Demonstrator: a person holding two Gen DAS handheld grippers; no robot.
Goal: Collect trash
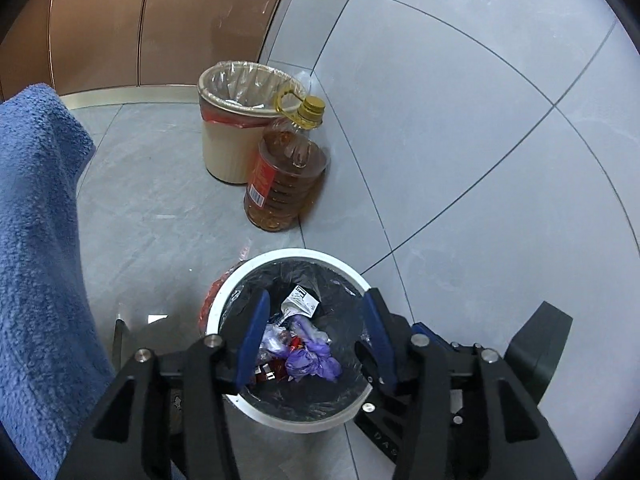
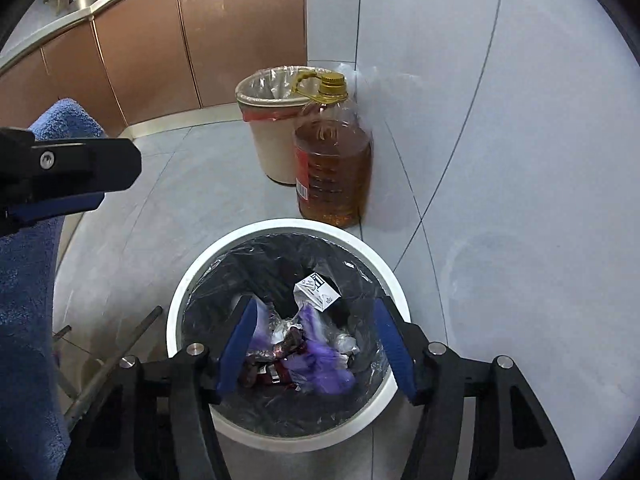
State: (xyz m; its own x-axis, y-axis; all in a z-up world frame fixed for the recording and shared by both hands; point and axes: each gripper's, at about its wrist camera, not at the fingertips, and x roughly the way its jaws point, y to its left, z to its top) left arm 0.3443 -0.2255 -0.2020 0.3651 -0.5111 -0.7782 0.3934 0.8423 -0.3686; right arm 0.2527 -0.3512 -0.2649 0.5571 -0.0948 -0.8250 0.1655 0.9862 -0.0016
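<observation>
Black liner [image 2: 360,292] in white bin [image 2: 176,320]: thin, soft, slippery, light; grab at rim folds. Left gripper [image 1: 316,332] & right gripper [image 2: 316,344] both spread, empty, above trash [image 2: 320,360].

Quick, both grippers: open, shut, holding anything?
Left gripper: open, empty, above the white bin.
Right gripper: open, empty, above that bin too.

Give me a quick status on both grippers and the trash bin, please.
Left gripper and right gripper open, empty, over white bin. Black liner holds wrappers, purple glove. Nothing blocking.
</observation>
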